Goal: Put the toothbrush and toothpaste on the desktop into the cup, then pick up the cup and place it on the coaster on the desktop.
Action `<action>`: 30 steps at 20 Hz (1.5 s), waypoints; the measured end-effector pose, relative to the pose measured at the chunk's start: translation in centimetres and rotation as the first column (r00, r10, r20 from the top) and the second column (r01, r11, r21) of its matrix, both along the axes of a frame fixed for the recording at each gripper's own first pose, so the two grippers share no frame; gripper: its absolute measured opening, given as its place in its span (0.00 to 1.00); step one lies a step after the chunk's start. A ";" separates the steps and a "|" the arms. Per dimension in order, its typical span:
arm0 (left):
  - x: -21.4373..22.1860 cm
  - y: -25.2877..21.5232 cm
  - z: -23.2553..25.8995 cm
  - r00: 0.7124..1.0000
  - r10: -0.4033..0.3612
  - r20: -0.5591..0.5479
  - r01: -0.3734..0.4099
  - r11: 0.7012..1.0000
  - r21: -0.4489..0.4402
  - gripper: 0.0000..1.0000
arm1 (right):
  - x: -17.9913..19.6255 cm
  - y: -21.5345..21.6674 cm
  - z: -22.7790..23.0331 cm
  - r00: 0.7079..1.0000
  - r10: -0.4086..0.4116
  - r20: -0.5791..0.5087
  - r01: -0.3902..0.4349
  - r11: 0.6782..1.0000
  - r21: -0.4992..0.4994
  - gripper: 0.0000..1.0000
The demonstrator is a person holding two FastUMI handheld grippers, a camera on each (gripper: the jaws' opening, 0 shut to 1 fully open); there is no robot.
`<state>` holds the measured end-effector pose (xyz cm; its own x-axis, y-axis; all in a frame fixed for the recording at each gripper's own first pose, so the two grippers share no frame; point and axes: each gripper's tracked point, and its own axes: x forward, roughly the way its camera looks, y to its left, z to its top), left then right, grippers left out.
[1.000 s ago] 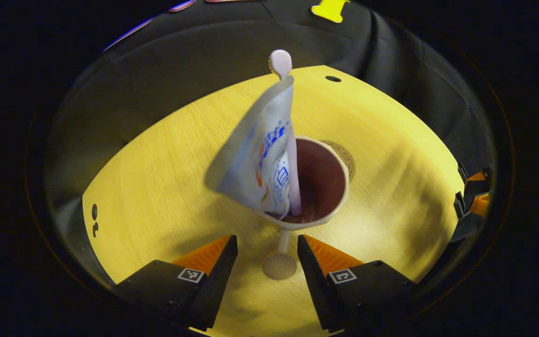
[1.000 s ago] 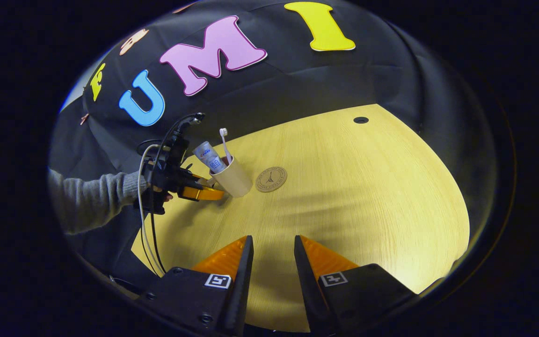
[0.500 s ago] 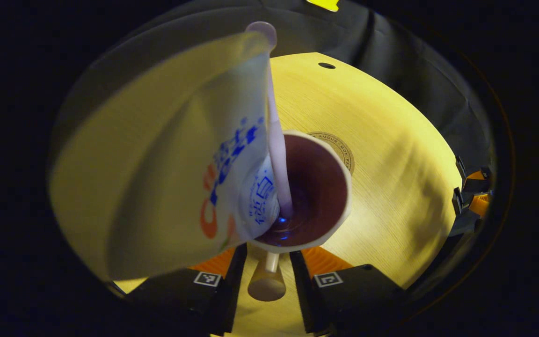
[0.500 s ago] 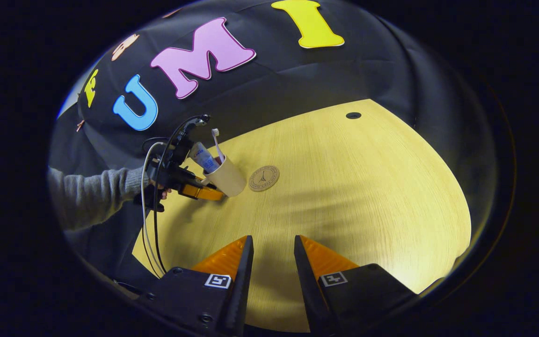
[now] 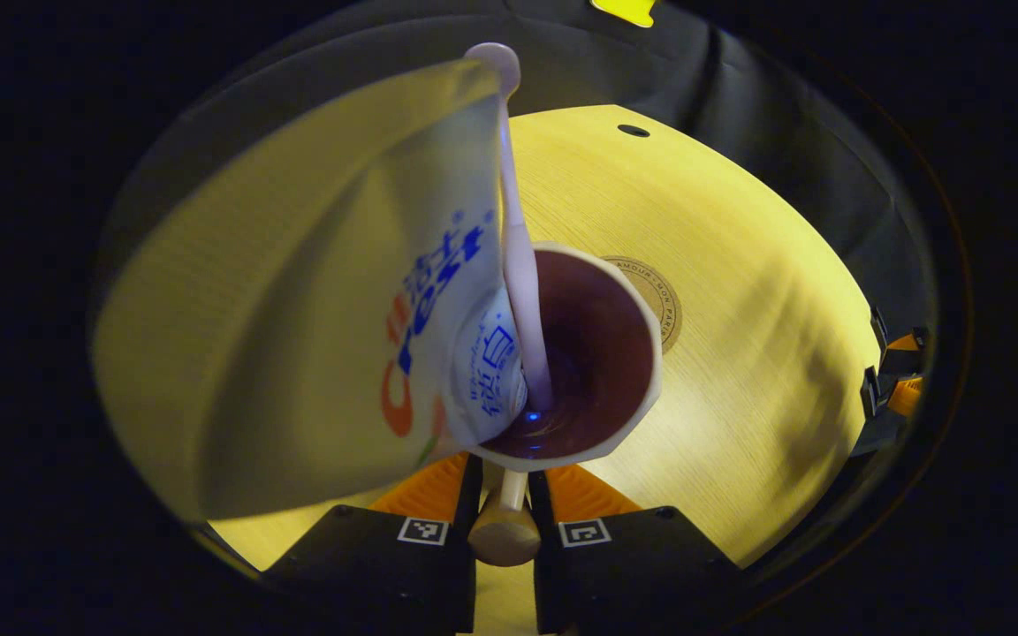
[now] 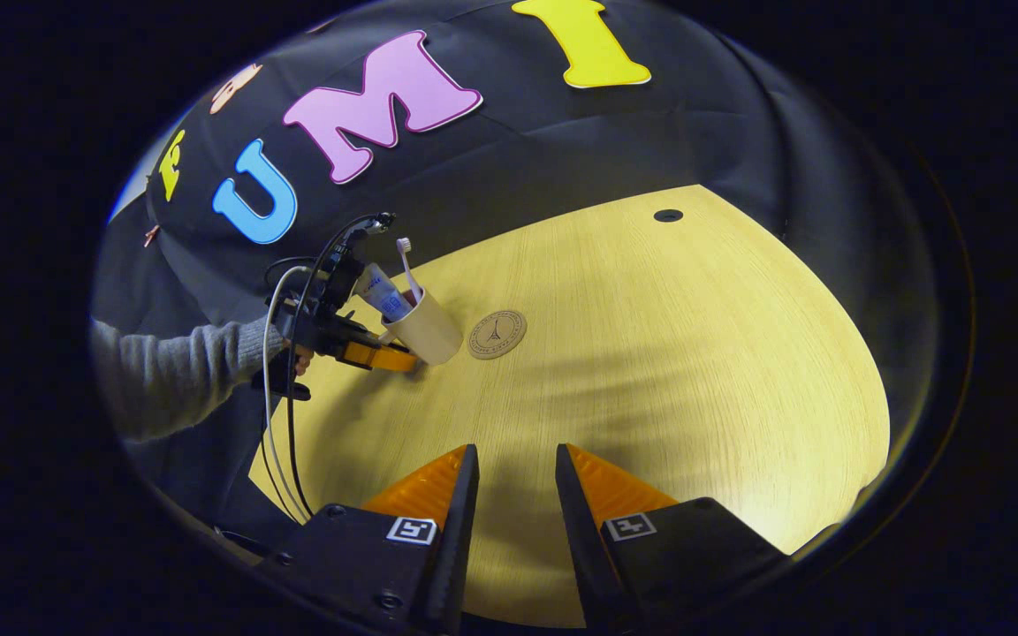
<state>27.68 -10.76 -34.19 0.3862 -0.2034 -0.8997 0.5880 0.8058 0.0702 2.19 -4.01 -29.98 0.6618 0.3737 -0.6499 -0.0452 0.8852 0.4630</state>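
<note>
A cream cup (image 5: 628,415) with a dark red inside holds a white toothpaste tube (image 5: 438,291) and a pale pink toothbrush (image 5: 518,265), both leaning toward the camera. My left gripper (image 5: 502,495) is shut on the cup's handle (image 5: 503,534), a thin stem with a round knob. In the right gripper view the cup (image 6: 428,329) tilts in the left gripper (image 6: 390,359), with a shadow under it. The round brown coaster (image 6: 497,334) lies just right of the cup, apart from it. My right gripper (image 6: 513,477) hovers open over the near table, holding nothing.
The yellow wooden table (image 6: 695,371) has a small dark hole (image 6: 668,215) near its far edge. A grey sleeve (image 6: 173,380) and cables (image 6: 279,424) trail from the left gripper at the table's left edge. The right gripper (image 5: 893,389) shows at the far right.
My left gripper moved in on the cup and shut its fingers on the handle. The cup now tilts and has shifted slightly. The right gripper has barely moved.
</note>
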 end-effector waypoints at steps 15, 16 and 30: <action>0.2 -6.3 3.0 0.993 -0.113 0.044 0.114 0.993 -0.032 0.30 | -0.2 -1.4 0.5 0.999 -0.030 0.013 0.030 1.000 0.001 0.54; 0.2 -6.7 3.1 0.992 -0.119 0.045 0.120 0.992 -0.031 0.30 | -0.3 -1.7 0.4 0.999 -0.036 0.011 0.036 0.999 0.001 0.54; 0.9 -10.8 1.4 0.986 -0.164 0.027 0.164 0.986 0.005 0.30 | -1.2 -4.8 -0.2 0.996 -0.088 -0.006 0.088 0.996 -0.005 0.54</action>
